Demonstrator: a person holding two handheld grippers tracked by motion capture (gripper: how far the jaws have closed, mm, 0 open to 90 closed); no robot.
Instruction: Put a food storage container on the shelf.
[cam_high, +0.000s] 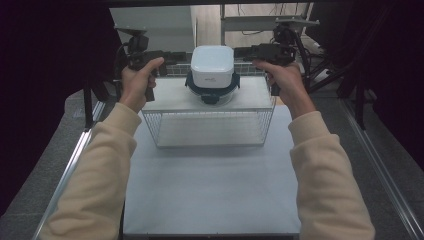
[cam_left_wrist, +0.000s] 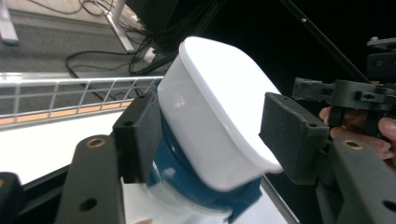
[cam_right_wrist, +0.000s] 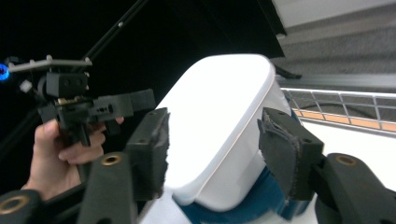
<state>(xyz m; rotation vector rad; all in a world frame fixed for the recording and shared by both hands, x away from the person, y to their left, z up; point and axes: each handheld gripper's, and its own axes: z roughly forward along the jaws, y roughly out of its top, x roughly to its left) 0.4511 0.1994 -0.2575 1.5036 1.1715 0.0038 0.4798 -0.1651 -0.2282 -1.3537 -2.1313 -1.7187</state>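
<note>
The white rounded-square plastic container sits stacked on a clear round bowl with a dark blue clip-on lid, and the pair stands at the far middle of a flat white board laid across the top of a white wire basket. In both gripper views the white container stands upright on the blue lid, square and settled.

The left gripper reaches in from the left and the right gripper from the right, each level with the white container. In the left gripper view the 2 black foam pads flank the container; the left-hand pad lies close against its wall and the right-hand one stands clear of it, so the jaws are wide and not pressing. In the right gripper view the worn pads likewise straddle the container with visible gaps, jaws wide, nothing gripped.

Judged from this, the stack is already placed on the board and both hands have let go of it. What seems left is to draw the 2 grippers back sideways without nudging the container off the lid. The wire basket rests on a white table mat, near the person's cream sleeves
</note>
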